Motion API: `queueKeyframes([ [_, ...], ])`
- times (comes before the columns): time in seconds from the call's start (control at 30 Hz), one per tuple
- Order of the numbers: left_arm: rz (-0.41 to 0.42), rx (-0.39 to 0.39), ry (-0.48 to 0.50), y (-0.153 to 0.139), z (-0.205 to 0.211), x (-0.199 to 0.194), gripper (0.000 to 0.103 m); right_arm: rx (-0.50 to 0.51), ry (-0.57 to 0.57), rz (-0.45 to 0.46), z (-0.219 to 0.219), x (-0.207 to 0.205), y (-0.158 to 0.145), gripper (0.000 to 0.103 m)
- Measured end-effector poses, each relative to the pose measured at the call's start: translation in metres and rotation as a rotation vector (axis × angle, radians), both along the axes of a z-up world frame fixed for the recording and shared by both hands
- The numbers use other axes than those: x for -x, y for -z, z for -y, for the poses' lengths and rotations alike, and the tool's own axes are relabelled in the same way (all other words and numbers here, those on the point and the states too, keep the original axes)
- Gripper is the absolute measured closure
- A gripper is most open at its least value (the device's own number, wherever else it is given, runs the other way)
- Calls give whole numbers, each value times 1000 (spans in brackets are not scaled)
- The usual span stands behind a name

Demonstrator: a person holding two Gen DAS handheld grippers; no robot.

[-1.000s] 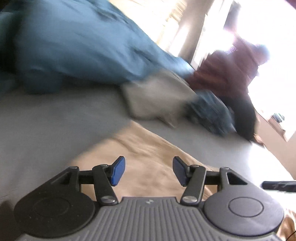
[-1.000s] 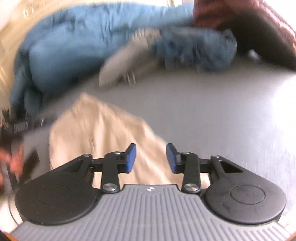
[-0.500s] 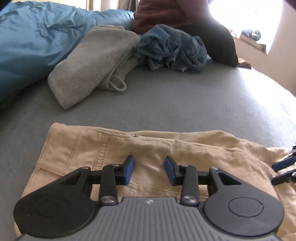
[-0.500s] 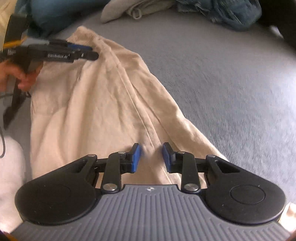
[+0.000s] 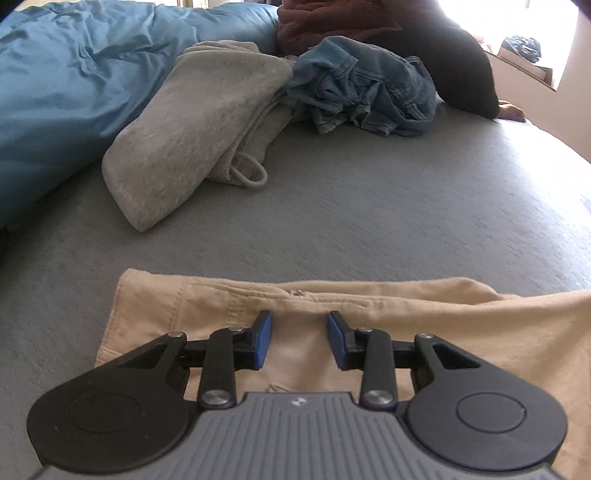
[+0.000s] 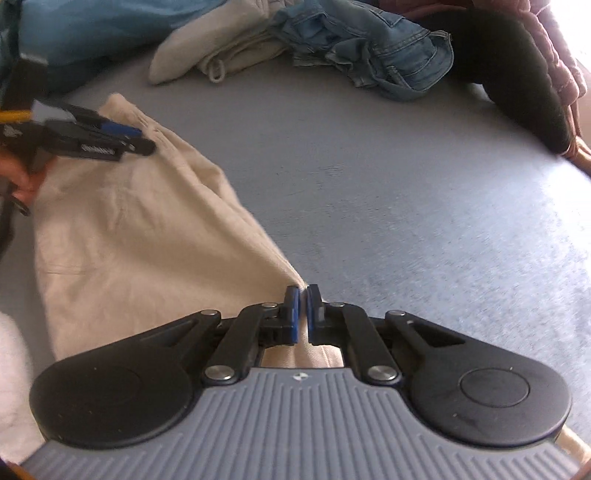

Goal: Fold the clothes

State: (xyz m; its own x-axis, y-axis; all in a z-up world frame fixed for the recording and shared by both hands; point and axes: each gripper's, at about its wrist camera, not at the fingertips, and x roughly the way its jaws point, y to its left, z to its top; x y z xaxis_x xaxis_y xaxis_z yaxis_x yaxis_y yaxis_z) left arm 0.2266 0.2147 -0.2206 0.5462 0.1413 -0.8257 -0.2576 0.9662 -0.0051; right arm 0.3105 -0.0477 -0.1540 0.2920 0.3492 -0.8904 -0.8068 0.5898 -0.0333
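Beige trousers (image 6: 140, 236) lie lengthwise on the grey bed sheet (image 5: 369, 206), legs stacked, not yet folded across. Right gripper (image 6: 303, 310) is pinched tight on the leg-end edge. Left gripper (image 5: 297, 339) hovers over the waistband end, jaws apart, holding nothing. Grey sweatshirt (image 5: 192, 129) and denim garment (image 5: 365, 92) sit bunched beyond the trousers: folding left.

Looks like a bedroom in someone's home. Everything sits on a big grey bed (image 5: 369, 206): a rumpled blue duvet (image 5: 74, 74) along its far left side, a grey sweatshirt (image 5: 192, 125) and crumpled jeans (image 5: 369, 96) piled beside that, and a bright window (image 5: 517, 22) past the bed's far right corner.
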Motion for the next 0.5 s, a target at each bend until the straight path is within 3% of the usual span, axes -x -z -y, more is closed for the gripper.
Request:
queueKeyframes([
  [0.27, 14, -37, 6, 5, -1, -3, 67, 100, -20, 27, -13, 4, 59, 98],
  [0.33, 14, -35, 10, 5, -5, 0, 67, 97, -12, 18, -14, 3, 46, 96],
  [0.4, 14, -32, 15, 4, -8, 3, 67, 93, -3, 8, -14, 3, 32, 87],
  [0.5, 14, -27, 23, 3, -14, 8, 67, -47, -6, -55, -18, 2, -1, 77],
])
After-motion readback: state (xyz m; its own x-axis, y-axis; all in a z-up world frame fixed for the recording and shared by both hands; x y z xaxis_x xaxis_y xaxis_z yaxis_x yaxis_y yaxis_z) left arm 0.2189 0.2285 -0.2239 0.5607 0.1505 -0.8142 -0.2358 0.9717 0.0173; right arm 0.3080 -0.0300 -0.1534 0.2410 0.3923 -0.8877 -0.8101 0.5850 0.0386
